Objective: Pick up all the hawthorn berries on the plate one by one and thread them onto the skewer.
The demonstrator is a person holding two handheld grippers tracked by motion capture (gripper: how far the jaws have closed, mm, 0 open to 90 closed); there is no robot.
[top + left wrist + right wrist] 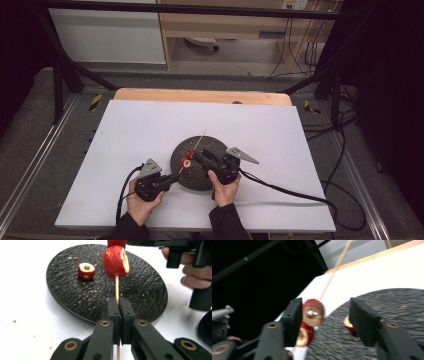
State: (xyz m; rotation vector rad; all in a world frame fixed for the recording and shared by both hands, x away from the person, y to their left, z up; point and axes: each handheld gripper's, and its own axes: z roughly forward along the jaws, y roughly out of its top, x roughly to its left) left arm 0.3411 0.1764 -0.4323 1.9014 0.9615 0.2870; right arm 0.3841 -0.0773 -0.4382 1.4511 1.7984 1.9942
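Observation:
My left gripper (117, 305) (174, 177) is shut on the lower end of a thin wooden skewer (116, 286), which slants up over a dark round plate (140, 292) (200, 177). Two red fruit pieces with pale cored middles are threaded on the skewer, the lower one (115, 261) (313, 312) just under the upper one (116, 243). My right gripper (325, 317) (197, 156) stands open around the threaded fruit. Its left pad is right beside the fruit, and its right pad stands well off. A third cored piece (86, 270) (349, 325) lies loose on the plate.
The plate sits on a white table sheet (150, 130) with a wooden edge (200, 95) at the far side. Fruit crumbs dot the plate and the sheet. Cables (280, 190) trail from both grippers. Dark frame bars (65, 75) flank the table.

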